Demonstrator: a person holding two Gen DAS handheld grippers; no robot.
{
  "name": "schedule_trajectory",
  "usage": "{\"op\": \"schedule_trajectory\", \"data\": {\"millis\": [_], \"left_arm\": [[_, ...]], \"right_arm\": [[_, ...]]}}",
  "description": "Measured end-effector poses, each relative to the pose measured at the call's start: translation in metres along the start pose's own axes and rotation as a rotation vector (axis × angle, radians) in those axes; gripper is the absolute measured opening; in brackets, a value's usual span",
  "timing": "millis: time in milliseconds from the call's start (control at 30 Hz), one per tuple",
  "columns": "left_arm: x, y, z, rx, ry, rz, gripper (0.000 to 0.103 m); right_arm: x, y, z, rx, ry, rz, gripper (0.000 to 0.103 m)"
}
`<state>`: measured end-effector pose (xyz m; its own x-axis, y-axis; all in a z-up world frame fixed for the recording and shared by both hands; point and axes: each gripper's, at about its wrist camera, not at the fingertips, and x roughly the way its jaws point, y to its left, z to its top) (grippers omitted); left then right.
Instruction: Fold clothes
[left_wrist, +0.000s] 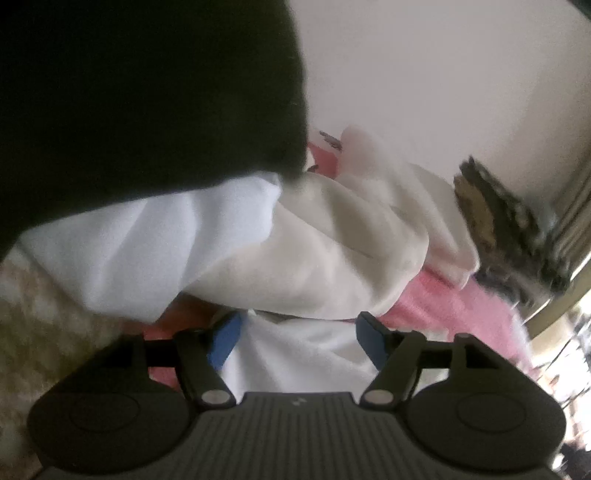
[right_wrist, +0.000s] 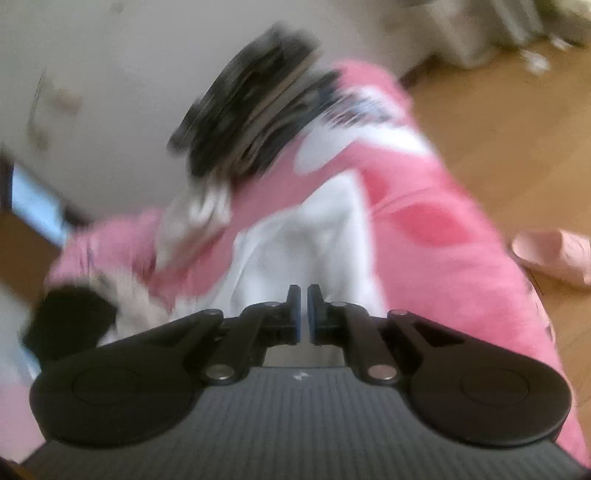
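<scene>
White garment (left_wrist: 303, 254): lies crumpled across the middle of the left wrist view, on a pink bedspread (left_wrist: 461, 302); in the right wrist view it runs up the centre from the fingertips. Black cloth (left_wrist: 147, 92): fills the upper left, overlapping the white one. Left hand-held gripper (left_wrist: 299, 341): released, jaws wide, white cloth between them but not pinched. Right hand-held gripper (right_wrist: 303, 314): clenched; whether a thin layer is caught, cannot tell. Advice, as judgement: set the left jaws over one clean edge, not a bunch, then clamp and draw flat. Dark patterned pile (right_wrist: 251, 110): upper centre, blurred.
</scene>
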<state>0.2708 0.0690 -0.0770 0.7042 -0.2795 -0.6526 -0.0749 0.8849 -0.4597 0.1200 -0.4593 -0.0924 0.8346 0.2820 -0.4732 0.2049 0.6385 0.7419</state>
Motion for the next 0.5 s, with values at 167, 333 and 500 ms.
{"op": "schedule_trajectory", "data": {"millis": [167, 333, 500], "left_arm": [[-0.009, -0.007, -0.001, -0.025, 0.026, -0.012, 0.076], [-0.026, -0.011, -0.009, -0.017, 0.051, -0.006, 0.076], [-0.054, -0.016, -0.018, -0.013, 0.084, 0.021, 0.076]], "right_arm": [[-0.016, 0.004, 0.003, 0.019, 0.017, 0.05, 0.005], [-0.007, 0.026, -0.017, -0.015, 0.151, 0.088, 0.005], [-0.013, 0.038, -0.032, -0.025, 0.208, 0.105, 0.005]]}}
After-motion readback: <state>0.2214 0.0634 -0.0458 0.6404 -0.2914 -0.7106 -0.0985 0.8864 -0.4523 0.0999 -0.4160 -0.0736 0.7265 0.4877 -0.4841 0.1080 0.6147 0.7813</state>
